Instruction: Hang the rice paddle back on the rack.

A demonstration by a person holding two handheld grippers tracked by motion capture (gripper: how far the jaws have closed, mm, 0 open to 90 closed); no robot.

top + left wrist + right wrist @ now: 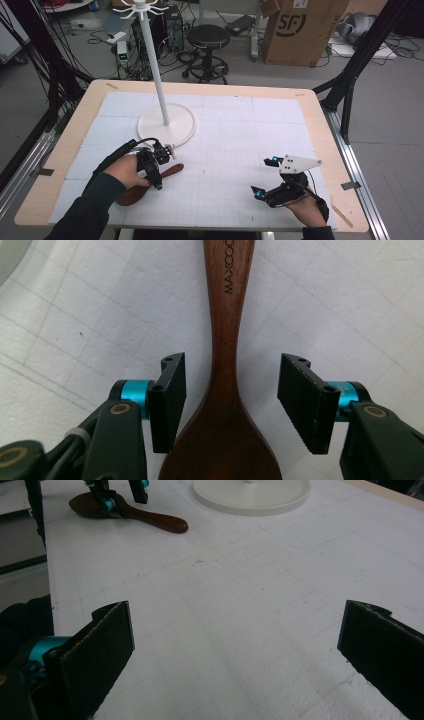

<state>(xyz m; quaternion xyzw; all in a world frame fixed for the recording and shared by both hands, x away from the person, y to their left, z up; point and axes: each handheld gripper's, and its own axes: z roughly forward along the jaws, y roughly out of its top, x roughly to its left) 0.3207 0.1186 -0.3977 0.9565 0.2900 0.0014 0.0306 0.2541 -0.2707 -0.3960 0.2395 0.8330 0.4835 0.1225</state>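
Left tool [231, 397] astride wooden spoon [227, 365] — pads clear

The left gripper [159, 172] sits at seven o'clock, pointing down, its jaws half apart and pressing on nothing. The right gripper [264, 176] rests at five o'clock, jaws spread wide.
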